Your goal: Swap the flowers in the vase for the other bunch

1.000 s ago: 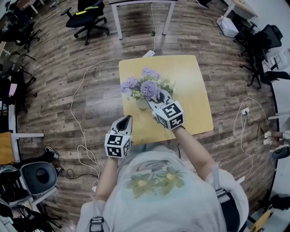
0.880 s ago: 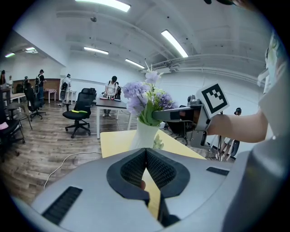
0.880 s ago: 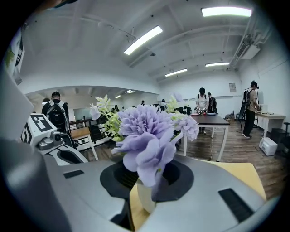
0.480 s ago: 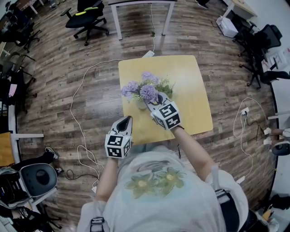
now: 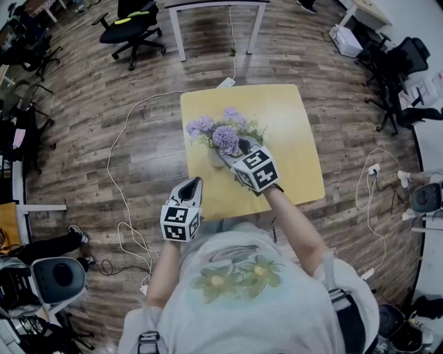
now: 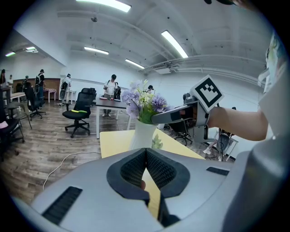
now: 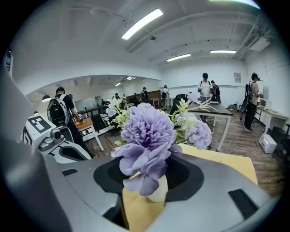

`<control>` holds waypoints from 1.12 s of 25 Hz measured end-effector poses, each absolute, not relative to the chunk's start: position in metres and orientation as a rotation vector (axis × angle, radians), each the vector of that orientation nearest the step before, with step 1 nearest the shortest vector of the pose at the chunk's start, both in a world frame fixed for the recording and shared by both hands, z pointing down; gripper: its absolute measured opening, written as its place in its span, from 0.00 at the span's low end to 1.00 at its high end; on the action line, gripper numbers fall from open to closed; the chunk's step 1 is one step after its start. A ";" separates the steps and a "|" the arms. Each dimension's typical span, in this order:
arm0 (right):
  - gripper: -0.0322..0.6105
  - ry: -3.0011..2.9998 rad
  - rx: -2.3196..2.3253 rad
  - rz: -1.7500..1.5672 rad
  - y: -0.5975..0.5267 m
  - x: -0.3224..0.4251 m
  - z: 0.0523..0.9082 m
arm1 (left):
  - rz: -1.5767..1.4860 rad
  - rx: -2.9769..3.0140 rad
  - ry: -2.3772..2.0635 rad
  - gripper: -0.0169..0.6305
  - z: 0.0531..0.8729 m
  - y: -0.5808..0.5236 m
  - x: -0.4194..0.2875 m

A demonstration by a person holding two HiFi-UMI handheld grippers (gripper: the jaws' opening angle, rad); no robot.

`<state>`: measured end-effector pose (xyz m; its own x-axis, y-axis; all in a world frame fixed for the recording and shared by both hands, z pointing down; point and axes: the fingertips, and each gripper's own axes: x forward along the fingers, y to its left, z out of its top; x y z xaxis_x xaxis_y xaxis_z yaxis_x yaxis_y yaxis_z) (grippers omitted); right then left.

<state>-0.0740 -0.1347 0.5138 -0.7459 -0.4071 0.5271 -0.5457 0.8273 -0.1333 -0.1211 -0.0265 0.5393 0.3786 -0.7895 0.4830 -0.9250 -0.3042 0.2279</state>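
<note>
A white vase (image 5: 215,158) with a bunch of purple flowers (image 5: 225,135) stands near the middle of the yellow table (image 5: 291,124). My right gripper (image 5: 234,148) is at the bunch from the near right. Its jaws have just been opening and now stand open, with a purple bloom (image 7: 146,131) between them and the vase (image 7: 159,192) beyond. My left gripper (image 5: 194,182) hangs over the table's near left edge, apart from the vase, shut with nothing in it. In the left gripper view the vase (image 6: 142,134) and the right gripper (image 6: 174,115) are ahead.
A white cable (image 5: 118,173) runs over the wood floor left of the table. Office chairs (image 5: 131,28) and a white-legged desk (image 5: 214,8) stand behind it. More chairs (image 5: 394,69) are at the right. Several people stand far off in the room.
The right gripper's jaws have spread apart around the flowers, and the gripper has tipped a little. The bunch has shifted slightly. The left gripper has kept still.
</note>
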 end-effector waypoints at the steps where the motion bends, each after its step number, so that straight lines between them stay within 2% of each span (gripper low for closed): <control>1: 0.34 -2.513 0.702 0.386 -0.133 -0.074 0.513 | 0.387 2.178 -1.475 0.05 0.539 -0.026 -0.122; 28: 0.35 -2.539 0.792 0.504 -0.089 -0.038 0.496 | 0.394 2.261 -1.386 0.05 0.534 -0.019 -0.090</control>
